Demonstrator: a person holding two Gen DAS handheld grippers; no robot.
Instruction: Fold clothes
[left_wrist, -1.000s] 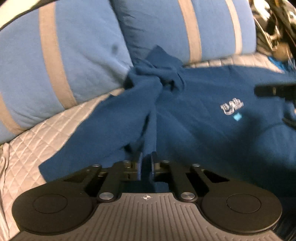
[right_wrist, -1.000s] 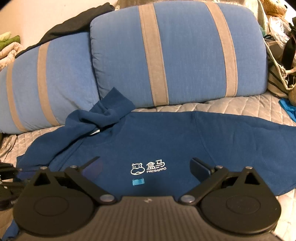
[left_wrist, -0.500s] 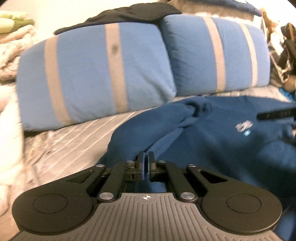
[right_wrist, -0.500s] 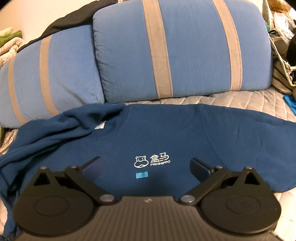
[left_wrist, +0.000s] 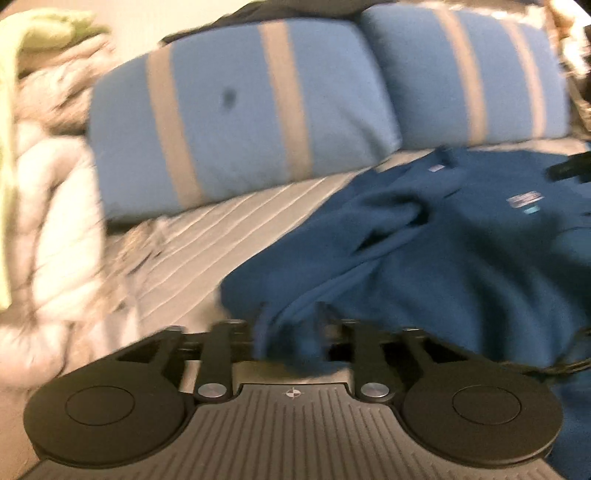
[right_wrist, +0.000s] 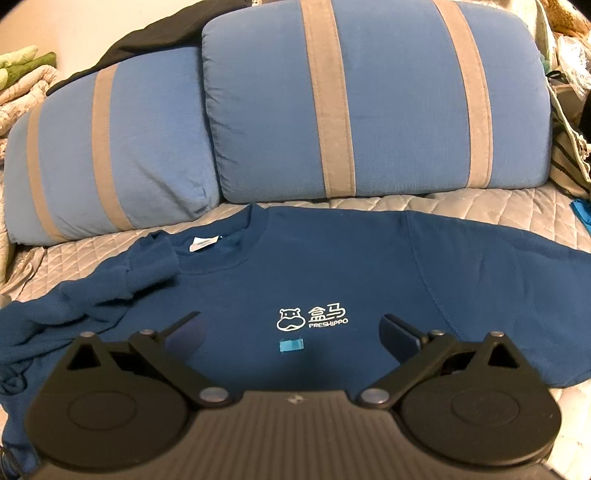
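A dark blue sweatshirt (right_wrist: 332, 269) with a white hippo logo lies front up on the grey quilted cover (right_wrist: 480, 199). Its right sleeve lies spread flat; its left sleeve (right_wrist: 122, 284) is rumpled by the collar. My right gripper (right_wrist: 291, 328) hangs open and empty just above the chest logo. In the blurred left wrist view, my left gripper (left_wrist: 290, 321) stands partly open with the sweatshirt's (left_wrist: 424, 258) sleeve cloth lying between its fingers. The right gripper's fingers (left_wrist: 569, 168) show at the far right edge there.
Two blue cushions with tan stripes (right_wrist: 369, 99) (right_wrist: 107, 147) lean along the back. A pale puffy blanket (left_wrist: 48, 206) is heaped at the left. Bags and clutter (right_wrist: 569, 110) sit at the right edge. A black garment (right_wrist: 155, 29) lies behind the cushions.
My left gripper has pulled the left sleeve out to the left and opened its fingers from shut. The collar and label now show. The right gripper has hardly moved.
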